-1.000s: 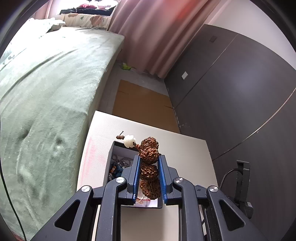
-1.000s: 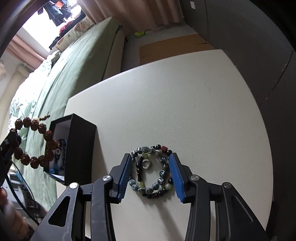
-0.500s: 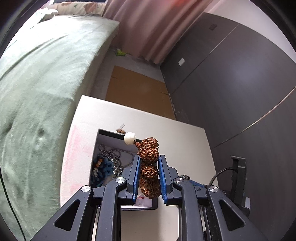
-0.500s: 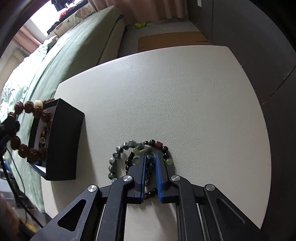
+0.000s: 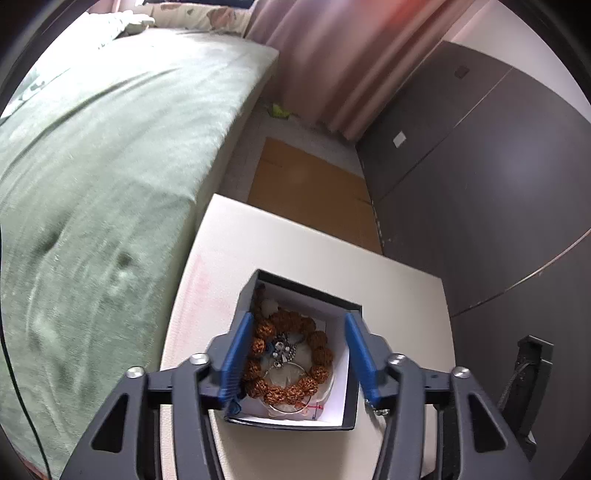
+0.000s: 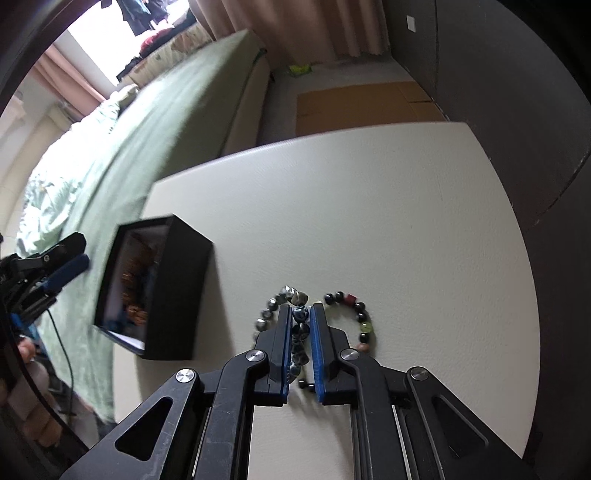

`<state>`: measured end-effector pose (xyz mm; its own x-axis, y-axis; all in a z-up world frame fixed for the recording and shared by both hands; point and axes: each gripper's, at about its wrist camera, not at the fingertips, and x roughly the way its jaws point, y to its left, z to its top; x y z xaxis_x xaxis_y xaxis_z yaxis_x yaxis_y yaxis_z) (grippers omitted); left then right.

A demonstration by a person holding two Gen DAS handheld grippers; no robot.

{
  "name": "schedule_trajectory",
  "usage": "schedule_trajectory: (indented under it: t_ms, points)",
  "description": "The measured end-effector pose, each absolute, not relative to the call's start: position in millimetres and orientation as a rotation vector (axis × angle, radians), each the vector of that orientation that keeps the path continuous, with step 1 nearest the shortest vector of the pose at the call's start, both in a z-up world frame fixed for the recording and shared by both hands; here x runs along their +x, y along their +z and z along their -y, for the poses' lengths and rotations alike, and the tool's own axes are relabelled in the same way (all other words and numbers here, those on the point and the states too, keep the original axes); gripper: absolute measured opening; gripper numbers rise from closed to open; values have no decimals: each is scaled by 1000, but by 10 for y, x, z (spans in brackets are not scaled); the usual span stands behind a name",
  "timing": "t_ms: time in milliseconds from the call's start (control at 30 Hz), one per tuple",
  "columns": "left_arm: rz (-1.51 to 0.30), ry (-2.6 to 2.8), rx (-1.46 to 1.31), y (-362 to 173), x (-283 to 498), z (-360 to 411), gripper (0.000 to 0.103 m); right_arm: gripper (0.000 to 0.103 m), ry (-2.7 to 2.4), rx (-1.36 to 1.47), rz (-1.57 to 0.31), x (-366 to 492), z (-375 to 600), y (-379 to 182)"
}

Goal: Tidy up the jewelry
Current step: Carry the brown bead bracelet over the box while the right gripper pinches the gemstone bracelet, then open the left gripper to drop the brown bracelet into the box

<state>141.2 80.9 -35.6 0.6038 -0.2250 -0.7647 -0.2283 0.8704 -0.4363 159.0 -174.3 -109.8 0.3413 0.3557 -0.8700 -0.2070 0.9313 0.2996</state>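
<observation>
- Left wrist view: the left hand-held gripper [image 5: 295, 354] hangs with its jaws spread wide and empty over the black box [image 5: 295, 291]. The brown seed bracelet [image 5: 291, 354] lies coiled inside, on a silver chain [image 5: 282, 349], so that piece looks stowed.
- The box sits on a pale counter [image 5: 288, 240], a green bed [image 5: 92, 166] alongside.
- Right wrist view: the right hand-held gripper [image 6: 300, 325] pinches the mixed-bead bracelet [image 6: 300, 317] on the counter, well apart from the box; it is not yet boxed.
- Curtains [image 6: 295, 29] and dark cabinets [image 6: 517, 74] stand beyond.

Left gripper [image 5: 299, 332] jaws wide apart, nothing between them, pointing steeply down. Right gripper [image 6: 300, 314] jaws pinched nearly together, low, angled forward.
</observation>
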Motion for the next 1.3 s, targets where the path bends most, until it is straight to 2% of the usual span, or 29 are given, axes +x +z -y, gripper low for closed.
schedule_trajectory:
  t_ms: [67,133,333,467,500,533,567,600,767,833,900,967,1300]
  points:
    - [-933,1,-543,-340,1396,-835,55,10,386,169,-1146,1546,1757,-1034]
    - [-934,3,-552,-327,1404,-847,55,2,414,202,-1126,1500,1782,-973]
    - [-916,7,-562,-247,1377,-875,55,2,468,271,-1054,1425,1728,-763]
    - [-914,5,-562,-232,1356,-902,55,3,418,236,-1124,1538,1655,-886]
    - [-914,3,-562,-227,1352,-911,55,5,394,228,-1149,1576,1652,-960]
    - [-913,4,-562,-226,1348,-904,55,17,362,207,-1177,1611,1662,-1037]
    - [-910,5,-566,-219,1345,-920,55,36,341,196,-1191,1626,1661,-1082]
    - [-907,5,-572,-212,1344,-932,55,43,324,193,-1195,1637,1686,-1110]
    - [-895,6,-600,-187,1346,-1003,55,45,307,217,-1221,1687,1767,-1242]
    - [-894,9,-613,-192,1348,-1031,55,44,308,198,-1254,1701,1719,-1351]
    - [-895,12,-622,-190,1354,-1055,55,35,301,161,-1285,1713,1660,-1457]
    - [-895,14,-630,-190,1353,-1075,55,11,290,131,-1272,1733,1601,-1455]
    - [-887,21,-645,-162,1302,-1155,55,11,373,236,-1136,1668,1595,-1042]
